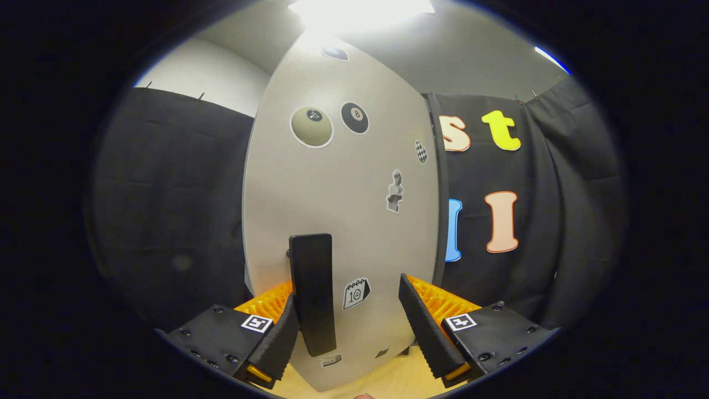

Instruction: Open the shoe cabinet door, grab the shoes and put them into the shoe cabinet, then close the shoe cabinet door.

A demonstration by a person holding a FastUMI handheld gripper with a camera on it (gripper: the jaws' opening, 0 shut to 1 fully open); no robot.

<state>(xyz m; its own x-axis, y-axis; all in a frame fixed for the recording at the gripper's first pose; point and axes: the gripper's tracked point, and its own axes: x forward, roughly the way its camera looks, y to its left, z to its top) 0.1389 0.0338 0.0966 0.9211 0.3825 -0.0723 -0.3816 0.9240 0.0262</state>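
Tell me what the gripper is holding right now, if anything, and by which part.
Nothing is held. The gripper is open, its fingers either side of the cabinet door's black handle, which sits against one finger while the other stands well clear.

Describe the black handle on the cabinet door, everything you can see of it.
The handle is a flat, upright black bar with rounded corners and a matte, plastic-looking face. It stands off the pale, sticker-dotted cabinet door on a small mount visible at its upper left edge. It sits low on the door, left of a calendar sticker. The gripper is open around it: the left finger lies against its left side, the right finger stands well apart.
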